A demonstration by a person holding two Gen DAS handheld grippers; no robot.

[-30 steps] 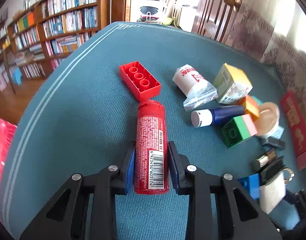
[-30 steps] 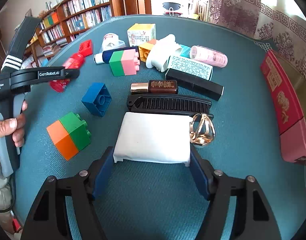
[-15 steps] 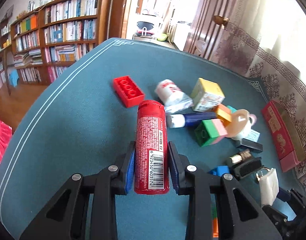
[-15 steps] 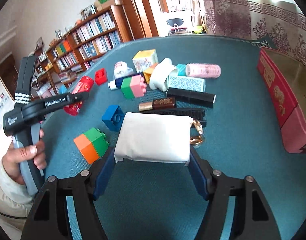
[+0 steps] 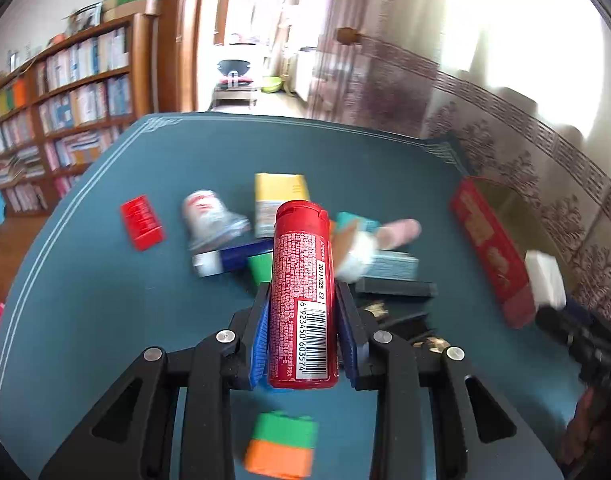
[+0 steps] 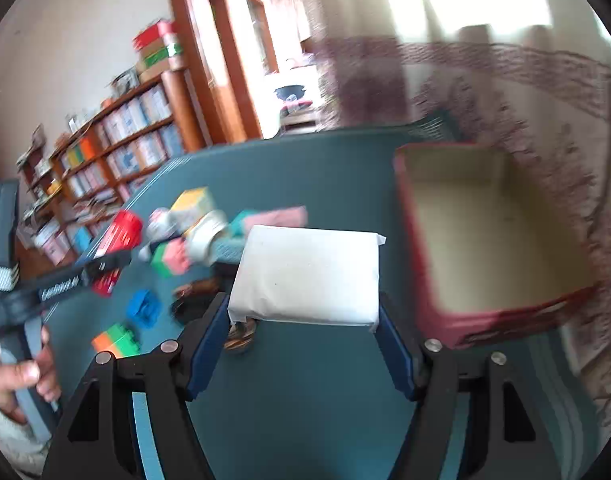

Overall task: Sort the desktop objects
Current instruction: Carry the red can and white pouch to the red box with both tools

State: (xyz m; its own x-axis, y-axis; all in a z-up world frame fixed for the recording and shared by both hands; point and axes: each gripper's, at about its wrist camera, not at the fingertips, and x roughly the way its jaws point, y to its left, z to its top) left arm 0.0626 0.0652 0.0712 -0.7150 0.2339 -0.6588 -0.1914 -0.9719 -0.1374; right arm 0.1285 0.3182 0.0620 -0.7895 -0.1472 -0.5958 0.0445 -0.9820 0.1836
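Note:
My left gripper point(image 5: 303, 300) is shut on a red tube with a barcode label point(image 5: 301, 300) and holds it in the air above the pile of objects. My right gripper point(image 6: 305, 312) is shut on a white flat packet point(image 6: 305, 272) and holds it up near the open red box point(image 6: 485, 232), which stands to its right. The left gripper and red tube also show at the left of the right wrist view point(image 6: 117, 236). The white packet shows at the right edge of the left wrist view point(image 5: 545, 280).
On the teal table point(image 5: 105, 300) lie a red brick point(image 5: 141, 222), a yellow carton point(image 5: 279, 200), a blue tube point(image 5: 233, 260), an orange-green block point(image 5: 281, 444), a blue brick point(image 6: 143, 308) and a black case point(image 5: 397, 289). Bookshelves point(image 5: 65, 92) stand at the left.
Both grippers have risen from the table with their loads. The left one swung right over the pile. The right one swung right toward the open red box.

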